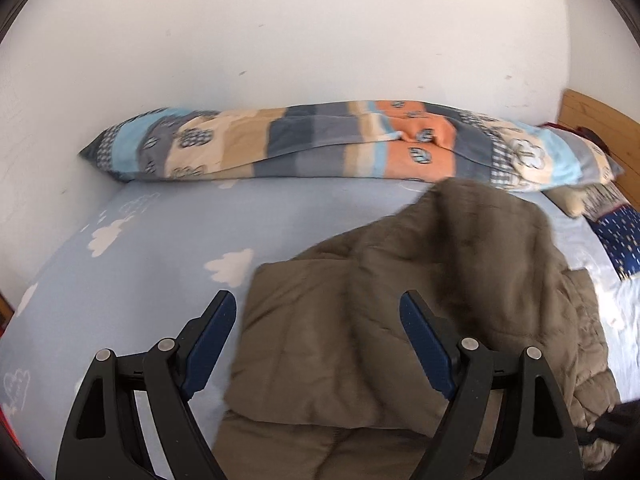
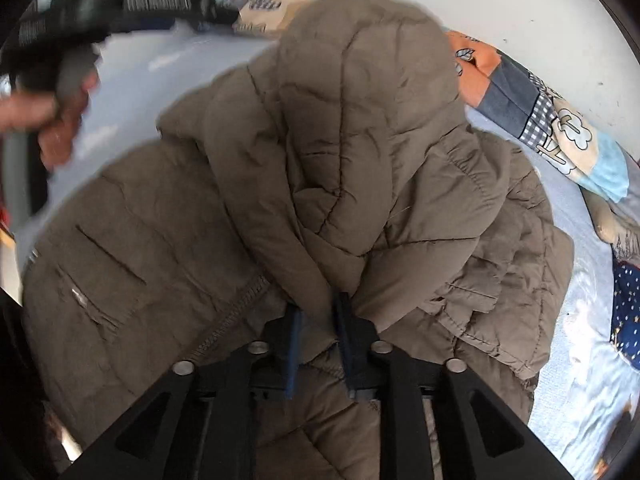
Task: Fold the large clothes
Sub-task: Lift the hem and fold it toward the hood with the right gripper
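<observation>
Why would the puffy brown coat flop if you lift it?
The brown coat probably droops, since its quilted padding already lies in soft folds on the bed sheet. It looks bulky but likely light. A pinch by the right gripper lifts only that fold.

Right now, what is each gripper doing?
Left gripper: open, holding nothing.
Right gripper: closed on a fold of the brown jacket.

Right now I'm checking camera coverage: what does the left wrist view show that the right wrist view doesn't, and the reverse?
Only the left wrist view: the left gripper from behind, jaws wide open with nothing between them, above the jacket's edge; the wooden headboard.

Only the right wrist view: the right gripper with a fold of the jacket between its pads; the jacket's zipped pocket; the person's hand on the left gripper's handle.

Both: the brown puffer jacket, the cloud-print bedsheet, the patchwork duvet, the white wall.
</observation>
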The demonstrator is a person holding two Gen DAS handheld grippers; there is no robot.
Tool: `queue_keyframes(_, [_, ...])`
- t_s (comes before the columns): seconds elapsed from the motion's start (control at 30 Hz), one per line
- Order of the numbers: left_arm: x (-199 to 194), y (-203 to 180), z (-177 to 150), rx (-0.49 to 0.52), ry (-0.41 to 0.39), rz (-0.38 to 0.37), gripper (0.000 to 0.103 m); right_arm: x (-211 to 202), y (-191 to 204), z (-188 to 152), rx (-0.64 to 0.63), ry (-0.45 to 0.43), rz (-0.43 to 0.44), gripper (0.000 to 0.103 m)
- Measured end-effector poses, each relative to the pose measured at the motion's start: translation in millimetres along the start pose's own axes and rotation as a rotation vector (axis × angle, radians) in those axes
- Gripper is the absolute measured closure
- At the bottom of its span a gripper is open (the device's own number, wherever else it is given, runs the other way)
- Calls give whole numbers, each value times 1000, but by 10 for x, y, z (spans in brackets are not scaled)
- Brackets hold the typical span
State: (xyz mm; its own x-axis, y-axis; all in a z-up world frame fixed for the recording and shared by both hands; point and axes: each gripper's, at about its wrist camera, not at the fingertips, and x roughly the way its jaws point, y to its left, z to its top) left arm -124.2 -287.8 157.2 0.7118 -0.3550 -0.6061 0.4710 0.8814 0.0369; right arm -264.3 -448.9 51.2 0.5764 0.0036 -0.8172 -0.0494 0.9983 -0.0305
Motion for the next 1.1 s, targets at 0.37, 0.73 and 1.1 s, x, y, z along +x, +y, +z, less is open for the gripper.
queue_keyframes(0.37, [39, -446, -97, 108, -11, -38, 20, -808, -486, 625, 262, -357, 57, 45])
queue_keyframes(0.73, [227, -525, -128, 108, 9, -30, 20, 638, -761, 592, 508, -130, 34, 55])
queue_keyframes(1.1, [497, -672, -224, 122, 82, -40, 20, 767, -595, 530, 431, -83, 2, 55])
